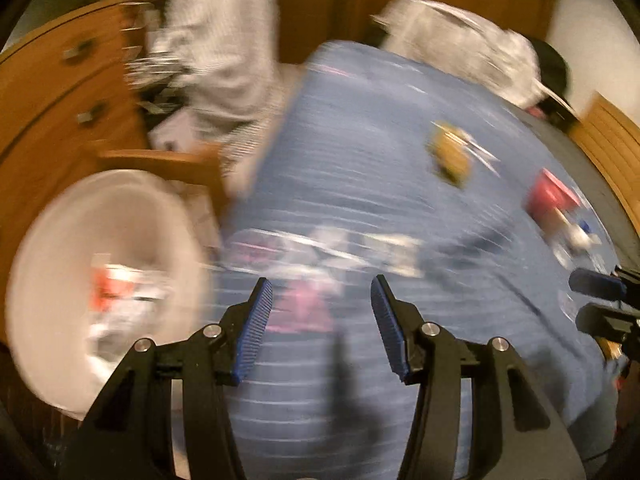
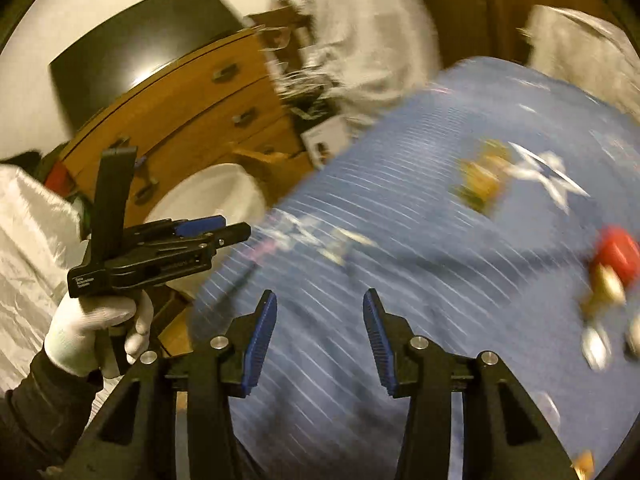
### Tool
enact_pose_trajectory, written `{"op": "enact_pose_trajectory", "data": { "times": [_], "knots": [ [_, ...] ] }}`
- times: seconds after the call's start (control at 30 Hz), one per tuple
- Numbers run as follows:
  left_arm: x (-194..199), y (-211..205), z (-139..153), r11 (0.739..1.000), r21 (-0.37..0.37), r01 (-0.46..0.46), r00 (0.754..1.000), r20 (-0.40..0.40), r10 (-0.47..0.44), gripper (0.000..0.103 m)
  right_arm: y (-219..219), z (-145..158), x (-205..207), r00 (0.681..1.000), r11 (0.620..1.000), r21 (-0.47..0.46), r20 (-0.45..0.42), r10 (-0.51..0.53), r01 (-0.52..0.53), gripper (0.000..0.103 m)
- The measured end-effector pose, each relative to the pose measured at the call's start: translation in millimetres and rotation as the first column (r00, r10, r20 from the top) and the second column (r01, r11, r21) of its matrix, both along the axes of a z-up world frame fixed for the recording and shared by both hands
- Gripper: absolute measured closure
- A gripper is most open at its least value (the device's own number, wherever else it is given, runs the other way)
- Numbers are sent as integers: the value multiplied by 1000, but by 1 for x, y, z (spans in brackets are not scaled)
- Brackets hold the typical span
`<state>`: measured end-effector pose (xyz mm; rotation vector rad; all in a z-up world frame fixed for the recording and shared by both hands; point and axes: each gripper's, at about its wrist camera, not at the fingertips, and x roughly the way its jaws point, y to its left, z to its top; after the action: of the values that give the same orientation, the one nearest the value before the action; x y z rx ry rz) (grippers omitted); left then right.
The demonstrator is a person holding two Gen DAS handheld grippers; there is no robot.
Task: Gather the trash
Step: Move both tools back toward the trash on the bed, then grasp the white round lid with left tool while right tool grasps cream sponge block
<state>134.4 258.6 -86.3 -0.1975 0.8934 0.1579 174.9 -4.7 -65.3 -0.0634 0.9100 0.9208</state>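
Both views are motion-blurred. Trash lies on a blue bed cover (image 1: 380,152): a yellow-brown wrapper (image 1: 450,154) (image 2: 480,178), a red cup-like piece (image 1: 550,196) (image 2: 616,256), clear and white scraps (image 1: 320,248) (image 2: 316,236), and a pink piece (image 1: 304,304) just ahead of my left gripper (image 1: 320,294). The left gripper is open and empty over the bed's near-left part. A white bin (image 1: 104,280) (image 2: 208,196) with red and white trash inside stands left of the bed. My right gripper (image 2: 320,306) is open and empty above the cover. The left gripper also shows in the right view (image 2: 228,228).
A wooden chest of drawers (image 1: 60,92) (image 2: 192,100) stands behind the bin. Light grey clothing (image 1: 224,40) hangs by it. White bedding (image 1: 460,40) lies at the bed's far end. A wooden bed frame (image 1: 608,144) runs along the right.
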Motion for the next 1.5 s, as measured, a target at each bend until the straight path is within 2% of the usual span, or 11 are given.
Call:
{"op": "enact_pose_trajectory", "data": {
  "times": [0.13, 0.27, 0.37, 0.47, 0.57, 0.83, 1.13, 1.27, 1.5],
  "knots": [
    [22, -83, -24, 985, -21, 169, 985, -32, -169, 53, -95, -14, -4, 994, 994, 8, -5, -108, 108, 51],
    [42, -159, -36, 942, -51, 332, 942, -30, -333, 53, -171, -16, -6, 978, 978, 43, 8, -207, 206, 47],
    [59, -201, -43, 905, -71, 419, 906, -31, -421, 53, -226, -24, -5, 959, 958, 52, 3, -284, 283, 44],
    [82, -233, -52, 874, -81, 479, 874, -47, -484, 53, -255, -33, -4, 945, 943, 50, -14, -327, 328, 44],
    [101, -259, -56, 856, -82, 510, 856, -52, -515, 53, -272, -39, 2, 936, 934, 58, -25, -351, 352, 44],
    [153, -296, -60, 837, -104, 538, 836, -60, -545, 53, -291, -52, 22, 924, 922, 61, -38, -380, 382, 39],
    [173, -312, -64, 848, -95, 522, 848, -54, -528, 53, -290, -61, 65, 941, 941, -4, 1, -338, 338, 38],
    [178, -321, -65, 850, -58, 523, 848, -60, -526, 51, -285, -66, 92, 947, 946, -56, 22, -320, 320, 37],
    [184, -320, -65, 858, -52, 512, 856, -53, -514, 48, -291, -71, 100, 945, 944, -23, 1, -328, 328, 32]
  ]
}}
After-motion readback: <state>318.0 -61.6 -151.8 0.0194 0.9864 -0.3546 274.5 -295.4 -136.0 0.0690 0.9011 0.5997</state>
